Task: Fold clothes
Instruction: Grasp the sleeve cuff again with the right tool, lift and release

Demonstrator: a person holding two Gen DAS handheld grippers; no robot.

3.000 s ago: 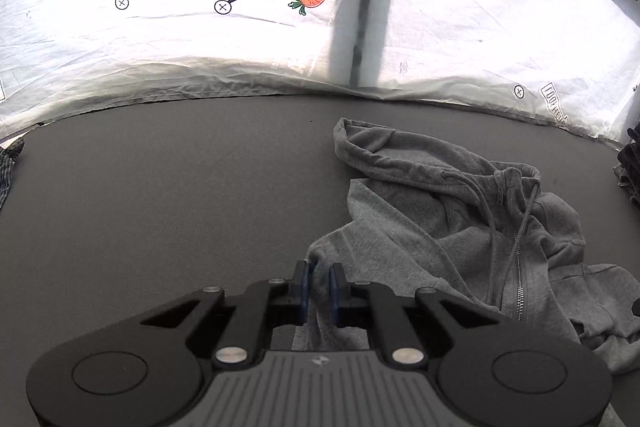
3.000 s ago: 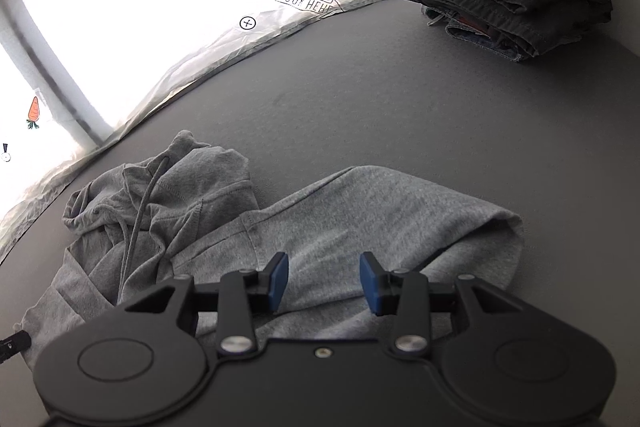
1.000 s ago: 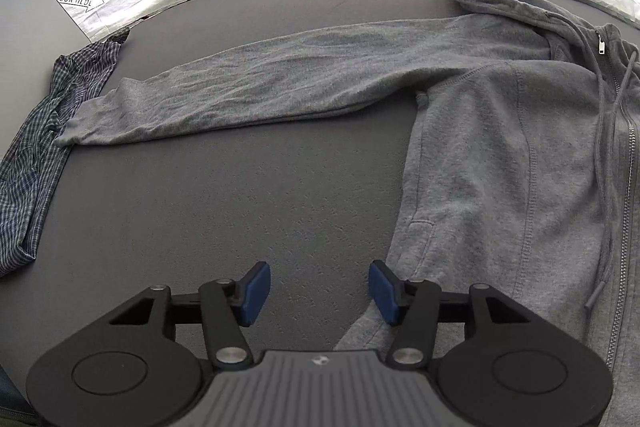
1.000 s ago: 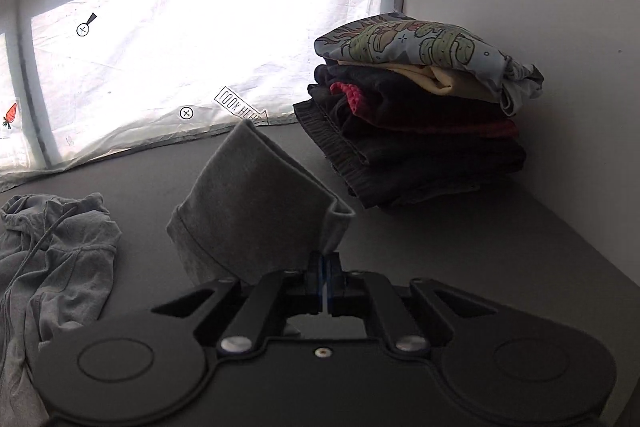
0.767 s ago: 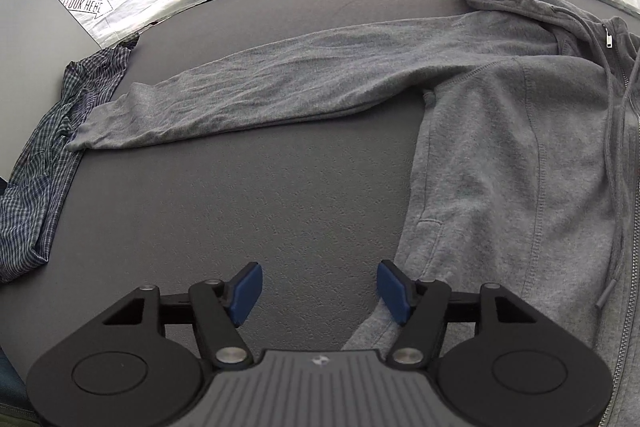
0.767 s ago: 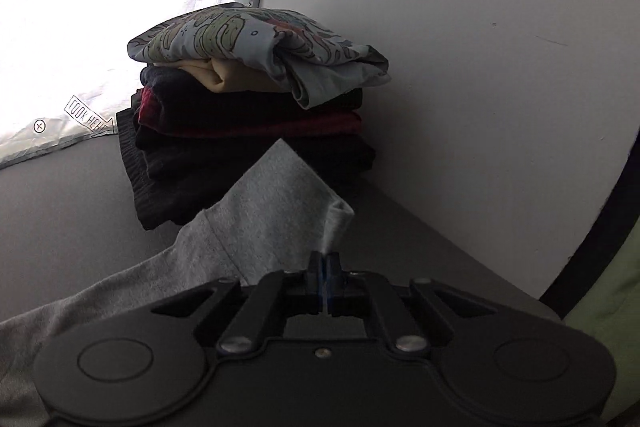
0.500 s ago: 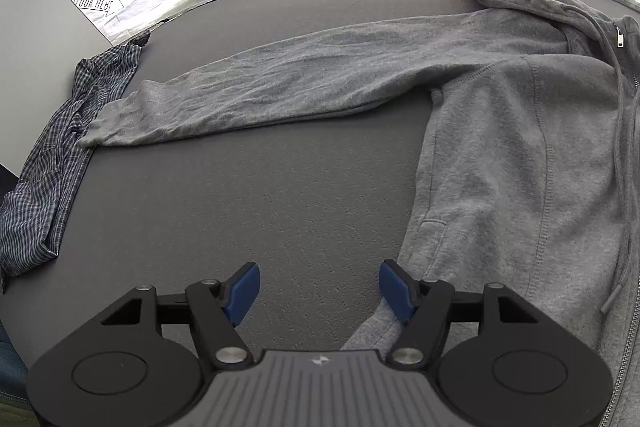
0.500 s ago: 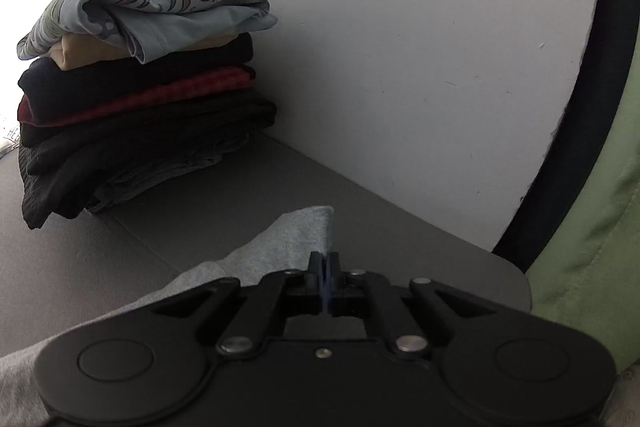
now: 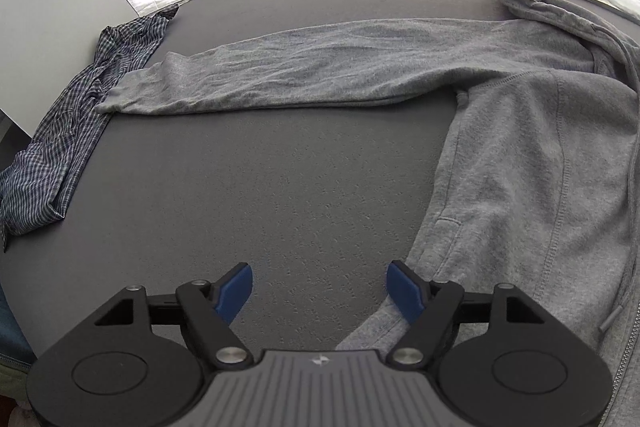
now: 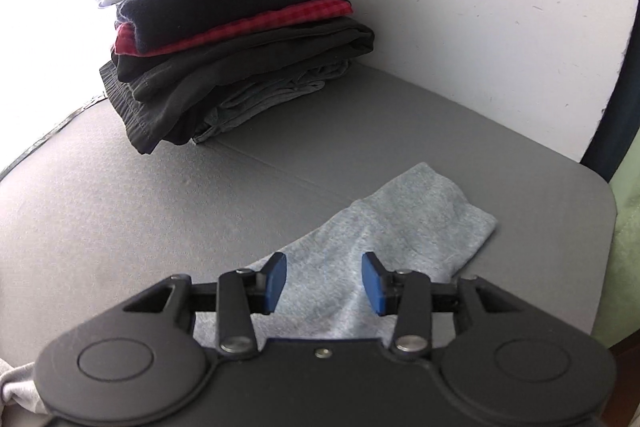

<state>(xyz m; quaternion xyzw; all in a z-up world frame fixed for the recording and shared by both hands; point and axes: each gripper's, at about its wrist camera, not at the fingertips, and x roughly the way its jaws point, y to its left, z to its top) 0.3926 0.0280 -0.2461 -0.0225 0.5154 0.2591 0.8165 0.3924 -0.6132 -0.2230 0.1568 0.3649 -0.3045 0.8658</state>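
Hoodie (image 9: 532,163) lies spread face up on the grey table (image 9: 280,187), its body on the right of my left view, one sleeve (image 9: 320,75) stretched flat toward the far left until its cuff nearly meets the checked shirt (image 9: 60,131) heaped at that edge. My left gripper (image 9: 320,291) hovers above the near hem, blue pads wide apart and opening, with bare table between them and the hem corner lying under the right pad, not pinched. My right gripper (image 10: 324,283) is opening as well; the other sleeve's cuff (image 10: 420,223) lies flat below and beyond the parted pads, which press on nothing. That cuff rests near the table's right corner, close to the rounded edge, so I judge the main risk is the sleeve slipping off there if I drag or brush it when I pull away. A pad catching the knit could also lift the cuff and wrinkle the flat lay. Far behind stands the stack of folded clothes (image 10: 240,19), well apart from the cuff, yet a careless sweep could topple it. On the left, folding that sleeve inward might snag the checked shirt and pull it along
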